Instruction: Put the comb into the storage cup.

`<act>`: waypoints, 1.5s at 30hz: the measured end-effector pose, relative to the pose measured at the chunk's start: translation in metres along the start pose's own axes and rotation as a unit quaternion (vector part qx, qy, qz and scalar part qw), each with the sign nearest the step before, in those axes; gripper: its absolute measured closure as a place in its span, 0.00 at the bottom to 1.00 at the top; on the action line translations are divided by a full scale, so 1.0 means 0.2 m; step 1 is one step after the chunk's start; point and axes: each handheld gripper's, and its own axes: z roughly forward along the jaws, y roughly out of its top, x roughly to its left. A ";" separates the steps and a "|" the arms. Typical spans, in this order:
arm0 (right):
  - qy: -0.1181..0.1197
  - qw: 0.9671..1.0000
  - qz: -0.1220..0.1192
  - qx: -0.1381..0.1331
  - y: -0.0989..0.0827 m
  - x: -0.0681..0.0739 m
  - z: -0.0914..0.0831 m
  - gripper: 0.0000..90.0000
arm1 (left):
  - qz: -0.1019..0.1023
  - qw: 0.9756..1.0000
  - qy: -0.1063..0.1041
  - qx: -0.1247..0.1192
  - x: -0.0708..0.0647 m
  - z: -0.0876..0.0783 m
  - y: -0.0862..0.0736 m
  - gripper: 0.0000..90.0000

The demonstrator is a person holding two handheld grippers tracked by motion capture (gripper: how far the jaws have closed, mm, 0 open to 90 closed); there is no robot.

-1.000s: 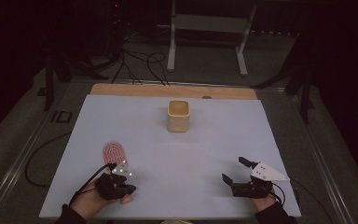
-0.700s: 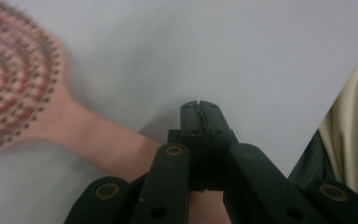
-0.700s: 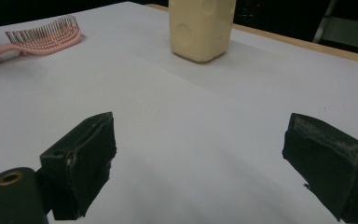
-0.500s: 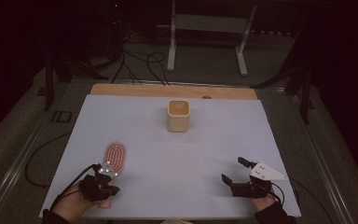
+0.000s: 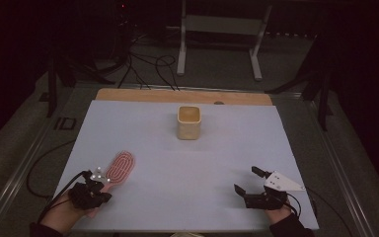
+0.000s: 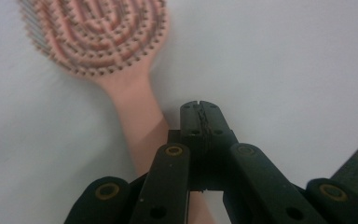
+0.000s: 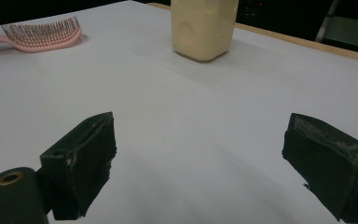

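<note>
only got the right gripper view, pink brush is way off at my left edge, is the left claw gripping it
Observer: No. In the left gripper view the left claw is shut with nothing between its jaws; the pink brush lies on the table with its handle running alongside and under the claw.
Operator: ok and that cream cup, i only see its side, is it open on top
Observer: Yes. The high view looks down into the cream cup: it stands upright, open at the top, with nothing sticking out.

Pink hairbrush (image 6: 121,70) smooth plastic; cream cup (image 5: 189,122) matt; table cover (image 5: 202,163) matt, wooden edge.
</note>
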 end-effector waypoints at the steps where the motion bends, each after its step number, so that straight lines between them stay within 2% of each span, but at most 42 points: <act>1: 0.000 1.000 0.002 0.001 0.00 0.00 0.00 0.10 | -0.002 1.000 0.002 0.001 0.01 0.00 0.00 1.00; 12: 0.001 1.000 0.000 0.004 0.00 0.00 0.01 0.10 | -0.006 0.999 0.033 0.015 0.06 -0.01 -0.03 1.00; 18: 0.004 1.000 -0.001 0.006 0.00 0.00 0.01 0.10 | -0.011 0.999 0.049 0.014 0.09 -0.02 -0.04 1.00; 22: 0.004 1.000 0.000 0.007 0.00 0.00 0.01 0.10 | -0.008 0.999 0.051 0.017 0.09 -0.02 -0.04 1.00; 29: 0.006 1.000 -0.001 0.007 0.00 0.00 0.01 0.10 | -0.007 0.999 0.052 -0.002 0.10 -0.10 -0.03 0.97; 33: 0.006 1.000 -0.001 0.008 0.00 0.01 0.01 0.10 | -0.005 0.998 0.057 -0.008 0.11 -0.14 -0.02 0.89; 36: 0.008 1.000 0.000 0.008 0.00 0.00 0.01 0.10 | -0.009 0.998 0.063 -0.018 0.12 -0.17 -0.01 0.74; 39: 0.007 1.000 -0.001 0.009 0.00 0.01 0.01 0.10 | -0.009 0.998 0.065 -0.014 0.13 -0.18 0.00 0.61; 45: 0.009 1.000 -0.001 0.007 0.00 0.00 0.02 0.10 | -0.009 0.998 0.056 -0.015 0.14 -0.18 0.01 0.44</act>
